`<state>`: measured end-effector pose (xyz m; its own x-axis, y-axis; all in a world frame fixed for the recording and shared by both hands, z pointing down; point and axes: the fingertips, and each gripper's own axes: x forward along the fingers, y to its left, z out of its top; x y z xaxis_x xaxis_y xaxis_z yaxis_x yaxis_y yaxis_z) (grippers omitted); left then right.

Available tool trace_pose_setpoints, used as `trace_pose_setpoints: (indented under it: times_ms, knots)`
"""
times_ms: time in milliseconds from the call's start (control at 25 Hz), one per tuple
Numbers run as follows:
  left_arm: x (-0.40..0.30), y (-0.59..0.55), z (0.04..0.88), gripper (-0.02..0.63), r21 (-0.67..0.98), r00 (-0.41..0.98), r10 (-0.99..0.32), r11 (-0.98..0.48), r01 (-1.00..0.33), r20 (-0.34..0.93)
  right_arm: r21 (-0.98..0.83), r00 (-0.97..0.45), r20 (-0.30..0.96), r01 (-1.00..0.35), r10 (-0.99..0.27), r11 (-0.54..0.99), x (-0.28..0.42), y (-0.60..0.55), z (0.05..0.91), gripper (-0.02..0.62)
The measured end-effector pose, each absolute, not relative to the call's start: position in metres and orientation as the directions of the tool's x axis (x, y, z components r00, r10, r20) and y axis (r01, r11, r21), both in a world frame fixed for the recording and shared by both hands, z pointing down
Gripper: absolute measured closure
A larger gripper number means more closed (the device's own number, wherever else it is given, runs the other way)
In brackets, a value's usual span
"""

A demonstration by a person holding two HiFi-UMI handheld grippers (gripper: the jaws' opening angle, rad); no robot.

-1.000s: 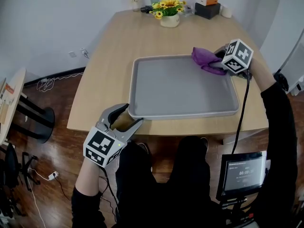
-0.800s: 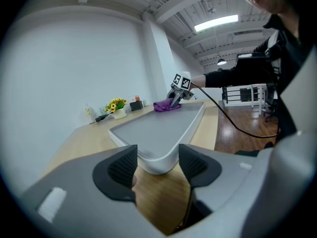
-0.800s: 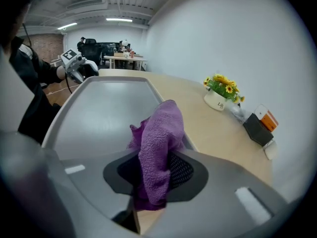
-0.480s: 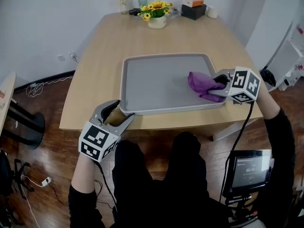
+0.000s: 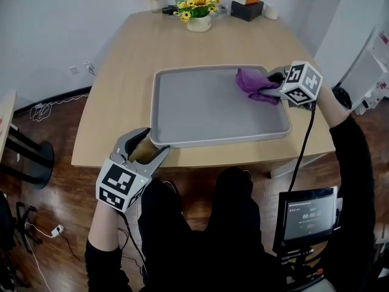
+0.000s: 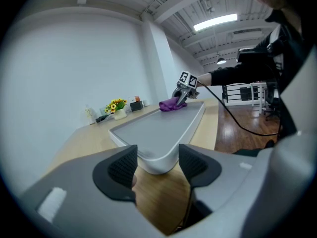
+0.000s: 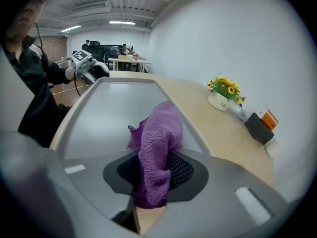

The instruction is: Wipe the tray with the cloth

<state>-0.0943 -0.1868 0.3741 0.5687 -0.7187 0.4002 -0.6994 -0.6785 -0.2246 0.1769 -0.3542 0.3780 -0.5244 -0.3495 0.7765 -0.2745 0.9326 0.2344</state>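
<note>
Hazard check: tray unclamped at 7 o'clock, cloth working at 2 o'clock.

My left gripper [image 5: 148,149] sits at the 7 o'clock corner of the tray [image 5: 219,140] with its jaws apart. The corner lies just ahead of them and no pad presses on it, so I judge a firm stroke could slide the tray across the table [image 5: 118,96] toward its near edge. My right gripper [image 5: 275,85] is clamped on the purple cloth [image 5: 251,79], which rests inside the tray at 2 o'clock, close to the rim. The cloth is bunched, so it may snag on the rim, pull out of the jaws, or leave areas unwiped.
</note>
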Motion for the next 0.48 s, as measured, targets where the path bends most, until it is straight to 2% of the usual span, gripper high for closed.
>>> trace_pose_setpoints:
  times_ms: [120, 280, 480]
  knots:
    - [-0.091, -0.182, 0.369, 0.358, -0.217, 0.573, -0.714, -0.682, -0.698, 0.401, 0.269, -0.493, 0.769, -0.327, -0.406, 0.906, 0.178, -0.401, 0.372, 0.495]
    - [-0.095, -0.192, 0.373, 0.357, -0.222, 0.568, -0.721, -0.676, -0.703, 0.397, 0.270, -0.505, 0.755, -0.343, -0.419, 0.900, 0.172, -0.425, 0.374, 0.495]
    - [-0.095, -0.189, 0.377, 0.357, -0.225, 0.565, -0.722, -0.674, -0.703, 0.398, 0.257, -0.537, 0.760, -0.269, -0.366, 0.928, 0.175, -0.345, 0.377, 0.495]
